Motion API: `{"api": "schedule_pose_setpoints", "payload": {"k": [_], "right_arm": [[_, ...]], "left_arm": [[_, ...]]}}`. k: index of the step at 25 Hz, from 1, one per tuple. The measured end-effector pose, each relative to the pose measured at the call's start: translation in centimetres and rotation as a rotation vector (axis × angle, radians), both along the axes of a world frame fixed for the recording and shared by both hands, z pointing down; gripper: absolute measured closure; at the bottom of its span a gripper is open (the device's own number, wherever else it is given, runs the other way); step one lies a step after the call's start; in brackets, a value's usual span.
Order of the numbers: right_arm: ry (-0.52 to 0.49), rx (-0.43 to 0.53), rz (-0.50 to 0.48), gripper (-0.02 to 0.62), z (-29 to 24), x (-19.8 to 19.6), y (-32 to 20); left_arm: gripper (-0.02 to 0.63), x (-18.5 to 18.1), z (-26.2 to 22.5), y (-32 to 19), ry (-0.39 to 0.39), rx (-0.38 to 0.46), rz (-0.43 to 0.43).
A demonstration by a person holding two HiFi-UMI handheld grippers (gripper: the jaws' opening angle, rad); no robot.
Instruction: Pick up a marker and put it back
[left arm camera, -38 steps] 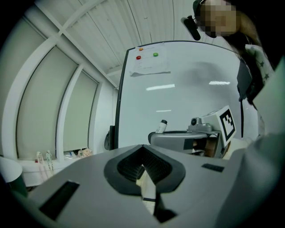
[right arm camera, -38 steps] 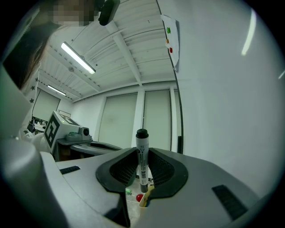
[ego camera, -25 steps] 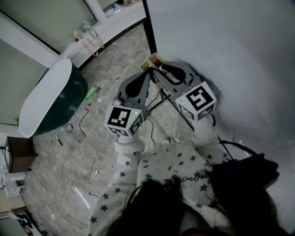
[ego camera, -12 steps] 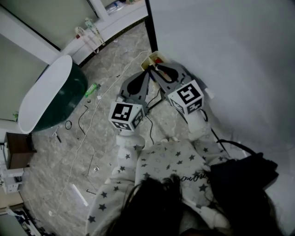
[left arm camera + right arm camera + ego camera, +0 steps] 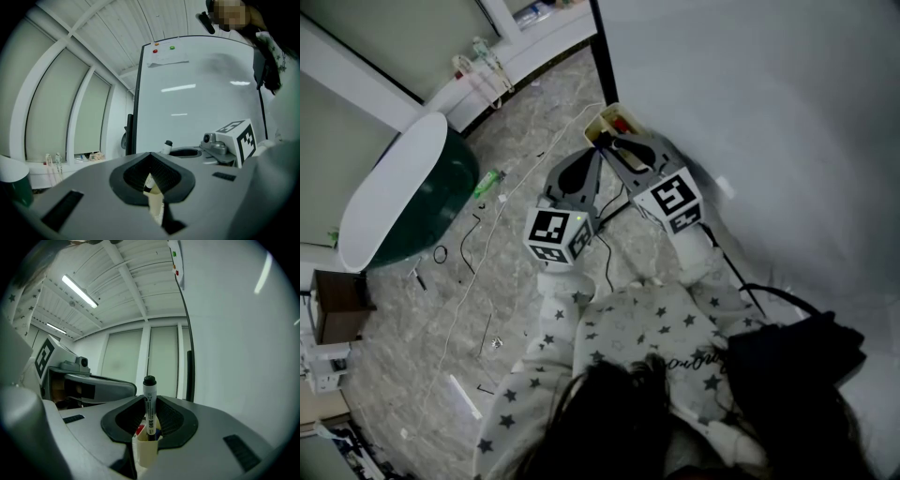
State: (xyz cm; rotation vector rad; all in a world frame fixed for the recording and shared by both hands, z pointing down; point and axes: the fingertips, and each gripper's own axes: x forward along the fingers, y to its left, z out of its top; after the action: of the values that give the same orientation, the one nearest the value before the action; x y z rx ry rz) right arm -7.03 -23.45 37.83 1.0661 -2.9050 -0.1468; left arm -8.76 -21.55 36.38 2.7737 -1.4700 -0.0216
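Your right gripper was closed narrowly on the marker, its ribbed pads pressed to either side of the white barrel. The marker stood upright with its black cap well above the cup and its lower end down inside the cup's mouth. A red-capped marker sat in the cup just beside it, low against the rim. Your left gripper was also drawn narrow, and its jaws were pinched on the cup's cream wall, with a pale marker end showing just above that wall, between the pads. From your head, the cup sat against the dark edge of the whiteboard, above the stone-patterned floor. Both of your grippers met at the cup. The left gripper came to it from below and slightly to the cup's left, and the right gripper came from below and to the cup's right, beside the whiteboard. Each marked cube sat back from the cup, toward your star-printed sleeves. From the left gripper, the held marker's black cap stood up beyond the cup, in front of the whiteboard.
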Motion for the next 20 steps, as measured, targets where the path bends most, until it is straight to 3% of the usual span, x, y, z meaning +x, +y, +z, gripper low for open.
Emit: {"api": "schedule_pose_setpoints", "payload": {"k": [11, 20], "right_arm": [[0.012, -0.031, 0.019, 0.512, 2.9, -0.3, -0.1], [-0.051, -0.037, -0.022, 0.512, 3.3, -0.7, 0.0]], "left_arm": [[0.606, -0.3, 1.6, 0.0, 0.001, -0.025, -0.011], [0.605, -0.2, 2.0, 0.0, -0.003, -0.028, -0.01]]}}
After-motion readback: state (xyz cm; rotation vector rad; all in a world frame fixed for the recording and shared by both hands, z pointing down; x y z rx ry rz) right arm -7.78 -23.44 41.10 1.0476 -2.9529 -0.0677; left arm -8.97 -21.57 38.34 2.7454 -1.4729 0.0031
